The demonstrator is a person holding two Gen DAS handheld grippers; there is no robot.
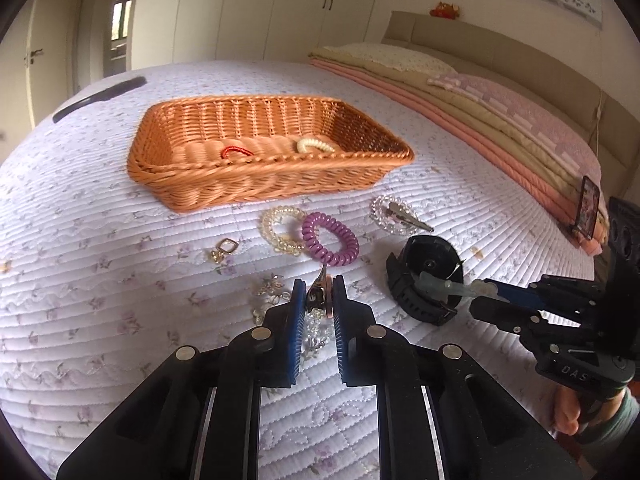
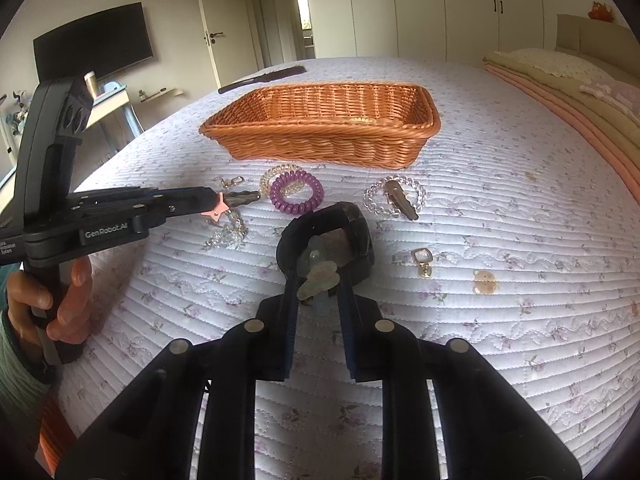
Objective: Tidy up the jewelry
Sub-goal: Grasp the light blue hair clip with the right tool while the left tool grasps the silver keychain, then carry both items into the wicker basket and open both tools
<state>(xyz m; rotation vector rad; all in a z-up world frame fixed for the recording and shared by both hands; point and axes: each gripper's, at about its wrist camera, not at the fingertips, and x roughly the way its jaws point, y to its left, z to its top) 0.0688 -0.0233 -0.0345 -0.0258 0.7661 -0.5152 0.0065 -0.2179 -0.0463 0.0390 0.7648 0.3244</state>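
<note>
- Nearest, the left gripper (image 1: 318, 300) is seen closed on a hair clip (image 1: 318, 294) with a pink star, lifted off the quilted bedspread (image 1: 120, 300).
- A clear beaded piece (image 1: 276, 292) is left lying just below and left of it.
- The right gripper (image 2: 318, 280) is closed on a pale translucent clip (image 2: 318, 276), just in front of a black watch (image 2: 356, 236) that rests on the bedspread.
- Further out, a gold earring (image 1: 224, 249), a clear coil tie (image 1: 280, 229), a purple coil tie (image 1: 330, 238) and a bead bracelet with a metal clip (image 1: 394, 214) remain unsorted.
- Farthest, two items, a red band (image 1: 236, 153) and a cream coil tie (image 1: 314, 145), are already held in the wicker basket (image 1: 224, 188).
- The task is judged under halfway: two pieces stored, two in hand, six or so left.
</note>
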